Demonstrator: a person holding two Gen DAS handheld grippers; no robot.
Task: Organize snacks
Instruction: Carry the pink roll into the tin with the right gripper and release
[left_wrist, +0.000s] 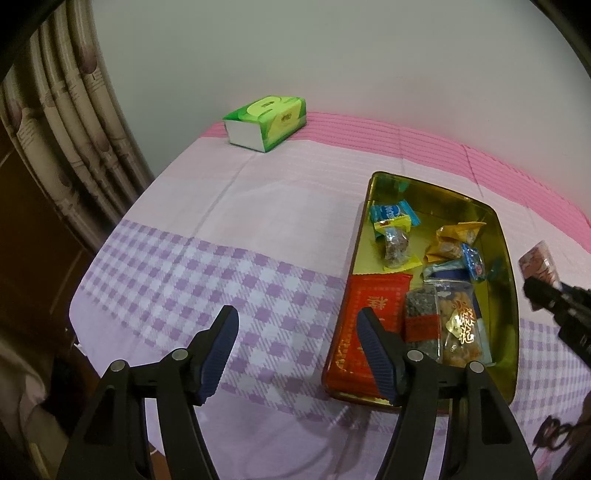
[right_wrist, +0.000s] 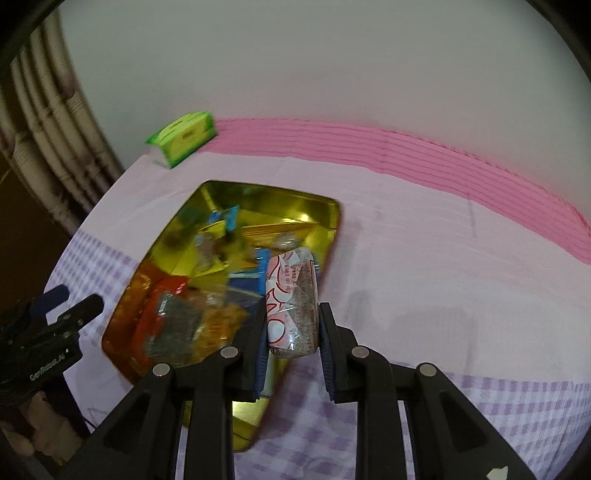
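Observation:
A gold tin (left_wrist: 506, 258) (right_wrist: 207, 192) lies on the bed and holds several wrapped snacks: a red packet (left_wrist: 373, 310), a clear bag of fried pieces (left_wrist: 460, 325), small blue and yellow packets (left_wrist: 393, 218). My right gripper (right_wrist: 293, 314) is shut on a pink-and-white wrapped snack bar (right_wrist: 293, 295) and holds it over the tin's right rim. It shows at the right edge of the left wrist view (left_wrist: 537, 266). My left gripper (left_wrist: 297, 325) is open and empty, just left of the tin's near corner.
A green tissue box (left_wrist: 267, 122) (right_wrist: 184, 138) stands at the far left of the bed by the white wall. A curtain (left_wrist: 74, 129) hangs at the left. The bedsheet (left_wrist: 221, 206) is pink with purple checks.

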